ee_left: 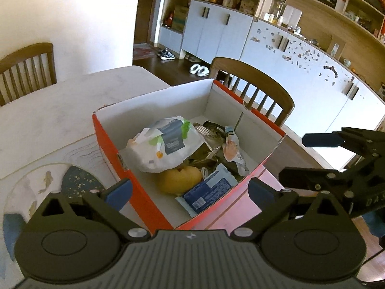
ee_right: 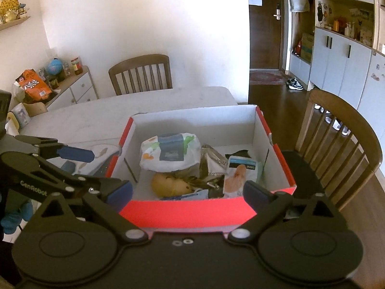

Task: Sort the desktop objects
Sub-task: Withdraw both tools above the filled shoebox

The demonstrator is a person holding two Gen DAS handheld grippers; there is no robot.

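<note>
Sorting looks well advanced, judging by the load already gathered in the open red cardboard box with plain white inner walls [ee_right: 192, 210], standing on the pale marble-look tabletop [ee_right: 101, 115]. Inside the box, toward its far end: a soft, crinkled white plastic pack with a grey-blue label and green leaf print [ee_right: 172, 153], plump and pillow-shaped. Just in front of that, nearer the box's near wall: a rounded, matte yellow lump like a bun or soft toy [ee_right: 168, 184], identity unclear. Toward the box's right side: a glossy white sachet with a pinkish picture [ee_right: 237, 175], creased and standing on edge, beside crumpled silvery-brown foil wrappers [ee_right: 211, 161]. Near the box's near left corner: a flat blue-and-white sealed packet with a serrated edge [ee_left: 209, 193].

Nothing loose visible on the table round the box; only a flat round mat with fish and dark blue speckled pattern [ee_left: 48, 180] lying to the box's left, touching or just beside it. Little apparently left, perhaps only tidying the mat.

Left gripper [ee_left: 190, 190] hovering over the box's near left corner, blue-padded fingers spread wide, holding nothing. Right gripper [ee_right: 187, 192] poised above the box's near wall, jaws likewise spread and empty.
</note>
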